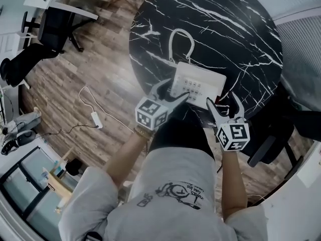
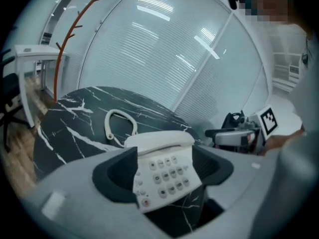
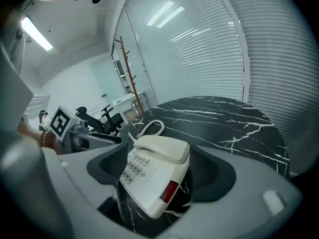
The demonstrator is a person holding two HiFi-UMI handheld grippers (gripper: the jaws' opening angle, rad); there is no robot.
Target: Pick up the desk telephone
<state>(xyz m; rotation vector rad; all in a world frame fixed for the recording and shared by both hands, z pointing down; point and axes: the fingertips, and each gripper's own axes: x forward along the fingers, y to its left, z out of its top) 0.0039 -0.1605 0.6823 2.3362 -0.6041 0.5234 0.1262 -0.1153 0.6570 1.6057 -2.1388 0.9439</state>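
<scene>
At the near edge of the round black, white-veined marble table (image 1: 241, 29) sits the white push-button desk telephone (image 1: 197, 84). Its handset lies across the far end, and its white coiled cord (image 1: 180, 44) loops away over the table beyond it. The body runs roughly left to right, slightly skewed, with the keypad facing up toward the person.

The left gripper (image 1: 173, 92) is at the telephone's near left corner with its jaws spread wide. In the left gripper view the keypad end fills the gap between them, though neither pad appears to press on the casing. The right gripper (image 1: 223, 103) is at the near right corner, also spread wide. In the right gripper view the telephone lies straight ahead between its jaws, untouched as far as the view shows.

Both grippers point down and away at the telephone from either side. The left looks slightly nearer, with one jaw tip overlapping the near edge. A lift would likely need each pair of jaws to close across a short end.
</scene>
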